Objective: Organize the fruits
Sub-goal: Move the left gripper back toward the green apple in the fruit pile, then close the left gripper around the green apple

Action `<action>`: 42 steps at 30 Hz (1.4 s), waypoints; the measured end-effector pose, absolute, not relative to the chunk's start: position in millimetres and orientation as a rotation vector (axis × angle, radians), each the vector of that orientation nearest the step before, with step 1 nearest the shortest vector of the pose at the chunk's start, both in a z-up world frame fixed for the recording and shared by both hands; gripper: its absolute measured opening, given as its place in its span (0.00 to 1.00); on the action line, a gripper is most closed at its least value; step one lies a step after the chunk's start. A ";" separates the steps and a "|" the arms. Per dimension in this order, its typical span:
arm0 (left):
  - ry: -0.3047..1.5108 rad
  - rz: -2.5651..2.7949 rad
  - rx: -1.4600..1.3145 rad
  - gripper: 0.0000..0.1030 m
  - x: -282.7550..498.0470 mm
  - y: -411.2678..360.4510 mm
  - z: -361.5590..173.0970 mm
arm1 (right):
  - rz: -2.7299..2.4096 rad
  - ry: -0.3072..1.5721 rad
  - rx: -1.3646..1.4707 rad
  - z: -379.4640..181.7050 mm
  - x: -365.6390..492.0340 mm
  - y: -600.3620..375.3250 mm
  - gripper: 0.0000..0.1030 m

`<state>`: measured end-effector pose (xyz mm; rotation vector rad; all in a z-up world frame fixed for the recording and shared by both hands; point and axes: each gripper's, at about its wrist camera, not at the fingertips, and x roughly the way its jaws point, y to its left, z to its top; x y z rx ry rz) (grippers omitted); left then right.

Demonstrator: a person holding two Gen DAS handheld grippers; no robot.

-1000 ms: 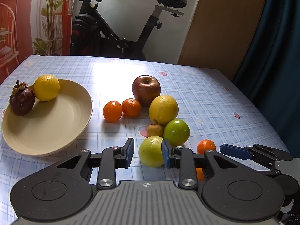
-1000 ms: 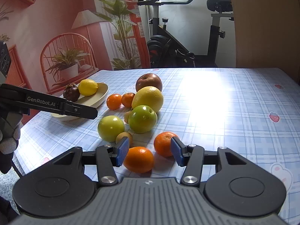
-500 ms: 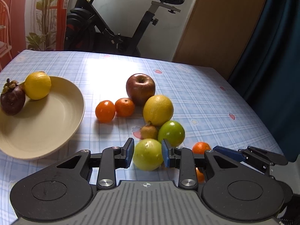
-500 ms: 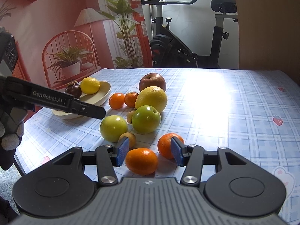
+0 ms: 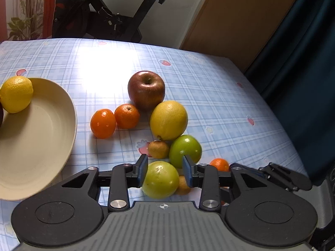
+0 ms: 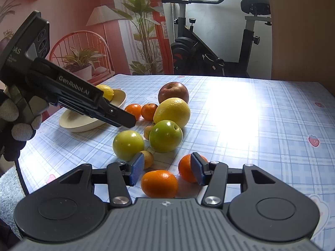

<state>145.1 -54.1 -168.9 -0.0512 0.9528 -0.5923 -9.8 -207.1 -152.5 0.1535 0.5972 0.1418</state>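
A pile of fruit lies on the checked tablecloth. My left gripper [image 5: 164, 169] is open above a yellow-green apple [image 5: 160, 179], which rests on the table [image 6: 128, 145]. Behind it lie a green apple [image 5: 185, 150], a large yellow citrus [image 5: 168, 120], a red apple [image 5: 146, 90] and two mandarins [image 5: 103, 123]. My right gripper [image 6: 167, 171] is open around an orange mandarin [image 6: 159, 183], with another mandarin [image 6: 185, 168] by its right finger. A cream plate [image 5: 41, 138] at the left holds a lemon [image 5: 16, 94].
Two small brown fruits [image 5: 158, 149] [image 6: 148, 159] lie among the pile. An exercise bike [image 6: 209, 48] stands beyond the table's far edge. A dark curtain [image 5: 303, 62] hangs past the right edge. The left gripper's body [image 6: 73, 96] hangs over the plate in the right wrist view.
My left gripper has lifted and tilted; the yellow-green apple now sits lower between its wider-open fingers. The right gripper has held its place around the mandarin.
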 end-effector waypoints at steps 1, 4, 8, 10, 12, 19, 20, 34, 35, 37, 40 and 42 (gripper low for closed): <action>0.957 -0.590 -0.042 0.43 145.5 -54.4 -170.3 | 0.144 0.597 0.152 -152.3 -9.6 -206.8 0.51; 0.977 -0.595 -0.024 0.43 147.0 -57.1 -174.5 | 0.156 0.602 0.140 -152.4 -8.0 -203.5 0.51; 0.983 -0.588 0.011 0.44 148.2 -63.3 -178.5 | 0.179 0.607 0.113 -151.9 -3.4 -198.2 0.51; 0.987 -0.582 0.014 0.43 150.0 -63.4 -179.9 | 0.194 0.611 0.102 -151.9 -1.6 -194.8 0.51; 0.990 -0.574 0.013 0.44 151.5 -62.5 -182.5 | 0.211 0.615 0.090 -152.0 -0.1 -190.9 0.51; 0.993 -0.579 -0.028 0.45 152.2 -47.0 -179.4 | 0.282 0.631 0.065 -152.6 11.4 -176.6 0.51; 0.992 -0.579 -0.032 0.46 152.5 -44.5 -179.0 | 0.291 0.632 0.062 -151.9 14.3 -174.4 0.51; 0.954 -0.497 -0.063 0.45 156.2 -5.9 -167.3 | 0.399 0.735 0.015 -159.1 68.4 -138.2 0.51; 0.955 -0.492 -0.067 0.44 157.8 -5.0 -167.8 | 0.399 0.743 0.006 -160.0 70.8 -136.9 0.51; 0.957 -0.487 -0.093 0.42 159.2 -0.7 -166.6 | 0.400 0.754 -0.007 -161.8 75.9 -132.2 0.48; 0.956 -0.511 -0.183 0.42 161.2 6.3 -163.4 | 0.412 0.759 -0.028 -164.0 77.9 -126.5 0.44; 0.963 -0.530 -0.206 0.42 164.1 5.5 -164.0 | 0.419 0.764 -0.037 -165.7 78.5 -124.5 0.41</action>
